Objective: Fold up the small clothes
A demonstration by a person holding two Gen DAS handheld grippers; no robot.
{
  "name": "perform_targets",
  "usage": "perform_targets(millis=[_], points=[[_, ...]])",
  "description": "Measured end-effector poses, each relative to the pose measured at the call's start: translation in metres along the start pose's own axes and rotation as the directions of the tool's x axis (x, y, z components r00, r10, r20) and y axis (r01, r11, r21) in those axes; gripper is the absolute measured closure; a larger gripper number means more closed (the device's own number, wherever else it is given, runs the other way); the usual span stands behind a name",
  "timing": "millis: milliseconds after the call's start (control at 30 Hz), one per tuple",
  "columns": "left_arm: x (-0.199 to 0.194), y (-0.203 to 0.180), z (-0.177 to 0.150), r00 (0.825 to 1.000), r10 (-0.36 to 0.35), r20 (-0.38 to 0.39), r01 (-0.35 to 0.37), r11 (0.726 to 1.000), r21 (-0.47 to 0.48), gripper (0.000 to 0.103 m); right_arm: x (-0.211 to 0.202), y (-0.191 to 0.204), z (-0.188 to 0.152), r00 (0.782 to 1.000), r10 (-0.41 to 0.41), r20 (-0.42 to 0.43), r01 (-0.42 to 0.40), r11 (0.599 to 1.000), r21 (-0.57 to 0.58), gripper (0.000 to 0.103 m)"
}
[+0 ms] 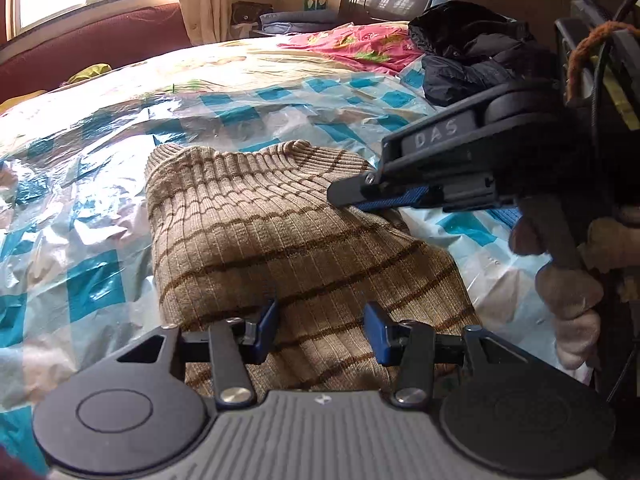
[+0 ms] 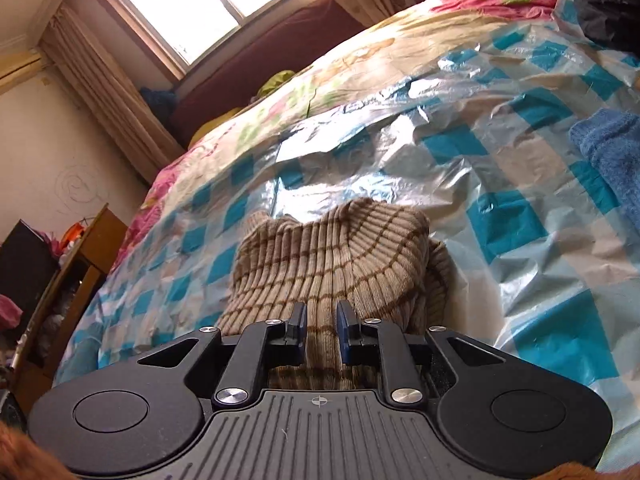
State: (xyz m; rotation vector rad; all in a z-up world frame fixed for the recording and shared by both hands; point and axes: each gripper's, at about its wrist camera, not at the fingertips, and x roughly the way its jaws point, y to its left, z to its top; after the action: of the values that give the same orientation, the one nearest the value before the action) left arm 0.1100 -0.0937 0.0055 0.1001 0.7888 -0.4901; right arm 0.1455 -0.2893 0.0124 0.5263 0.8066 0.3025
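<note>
A tan ribbed sweater with brown stripes (image 1: 256, 224) lies folded on a blue-checked plastic sheet (image 1: 80, 184) that covers the bed. My left gripper (image 1: 322, 328) stands open over the sweater's near end, with fabric under and between its wide-set blue pads. My right gripper (image 1: 340, 196) reaches in from the right, its tip on the sweater's right edge. In the right wrist view the sweater (image 2: 332, 248) runs away from my right gripper (image 2: 322, 322). Its jaws stand slightly apart, with a strip of knit lying in the narrow gap.
A black jacket (image 1: 472, 48) and a pink patterned quilt (image 1: 352, 44) lie at the bed's far right. A blue knit piece (image 2: 612, 160) lies on the sheet to the right. A gloved hand (image 1: 568, 292) holds the right gripper. A wooden cabinet (image 2: 80, 264) stands left of the bed.
</note>
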Motion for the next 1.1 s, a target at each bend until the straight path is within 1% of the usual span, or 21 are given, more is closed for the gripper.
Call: perform_targets(millis=[33,67,100,167,233,300,367,400,500,567,633,700,767,800,833,867,900,967,1100], points=[[-0.003,-0.001,-0.001,1.0,0.004,-0.005,-0.004,1.0,0.004,0.053,0.007,-0.003,-0.007,0.999,0.006,-0.037,-0.006,1.0,0.01,0.087],[-0.006,-0.001,-0.003,1.0,0.012,-0.012,-0.011,1.0,0.007,0.053,0.009,-0.005,-0.011,0.999,-0.01,-0.037,0.01,1.0,0.011,0.091],[-0.009,0.0,-0.004,1.0,0.015,-0.018,-0.015,1.0,0.004,0.053,0.008,-0.005,-0.013,0.999,-0.034,-0.031,0.033,0.999,-0.014,0.098],[-0.014,0.004,-0.004,1.0,0.015,-0.022,-0.016,1.0,-0.015,0.053,0.006,-0.006,-0.011,0.997,-0.075,-0.013,0.074,0.996,-0.043,0.099],[-0.02,0.007,0.0,1.0,0.026,-0.009,-0.026,0.999,-0.039,0.053,0.004,-0.009,-0.012,0.996,-0.089,-0.005,0.089,0.995,-0.047,0.099],[-0.024,0.012,0.005,0.998,0.059,0.022,-0.057,0.996,-0.062,0.053,0.003,-0.007,-0.015,0.996,-0.094,-0.002,0.094,0.994,-0.05,0.099],[-0.023,0.018,0.01,0.996,0.076,0.038,-0.073,0.993,-0.094,0.053,-0.001,0.0,-0.017,0.993,-0.115,0.014,0.116,0.99,-0.085,0.099],[-0.023,0.021,0.011,0.996,0.077,0.036,-0.072,0.991,-0.108,0.053,-0.005,0.003,-0.017,0.993,-0.116,0.026,0.118,0.989,-0.086,0.098],[-0.015,0.027,0.008,0.994,0.107,-0.002,-0.107,0.987,-0.117,0.052,-0.022,0.016,-0.021,0.993,-0.091,0.072,0.098,0.991,-0.095,0.085],[-0.013,0.026,0.004,0.993,0.116,-0.014,-0.117,0.987,-0.109,0.052,-0.031,0.026,-0.026,0.994,-0.053,0.094,0.064,0.991,-0.118,0.085],[-0.013,0.026,0.001,0.993,0.119,-0.02,-0.121,0.986,-0.112,0.052,-0.035,0.032,-0.032,0.994,-0.04,0.104,0.053,0.99,-0.132,0.085],[-0.013,0.027,-0.002,0.992,0.121,-0.02,-0.122,0.985,-0.119,0.052,-0.029,0.037,-0.037,0.996,-0.034,0.081,0.048,0.984,-0.171,0.085],[-0.013,0.029,-0.004,0.993,0.117,-0.022,-0.119,0.984,-0.135,0.052,-0.017,0.035,-0.041,0.998,-0.066,0.026,0.069,0.982,-0.178,0.085],[-0.013,0.03,-0.004,0.993,0.113,-0.022,-0.115,0.983,-0.142,0.052,-0.011,0.031,-0.042,0.996,-0.09,0.002,0.089,0.979,-0.183,0.09],[-0.013,0.03,-0.004,0.994,0.109,-0.023,-0.111,0.983,-0.148,0.052,-0.006,0.026,-0.045,0.991,-0.135,-0.008,0.131,0.973,-0.188,0.1],[-0.013,0.031,-0.005,0.995,0.101,-0.024,-0.104,0.982,-0.156,0.052,-0.005,0.023,-0.044,0.99,-0.144,-0.013,0.139,0.973,-0.185,0.1],[-0.013,0.032,-0.005,0.995,0.098,-0.023,-0.101,0.982,-0.158,0.052,-0.005,0.019,-0.044,0.991,-0.13,-0.019,0.125,0.979,-0.162,0.101],[-0.014,0.032,-0.005,0.995,0.098,-0.019,-0.1,0.982,-0.161,0.052,-0.008,0.015,-0.044,0.991,-0.134,-0.018,0.13,0.983,-0.133,0.102],[-0.021,0.031,-0.005,0.996,0.093,0.002,-0.091,0.98,-0.177,0.052,-0.012,0.025,-0.051,0.985,-0.173,0.008,0.172,0.97,-0.173,0.101]])
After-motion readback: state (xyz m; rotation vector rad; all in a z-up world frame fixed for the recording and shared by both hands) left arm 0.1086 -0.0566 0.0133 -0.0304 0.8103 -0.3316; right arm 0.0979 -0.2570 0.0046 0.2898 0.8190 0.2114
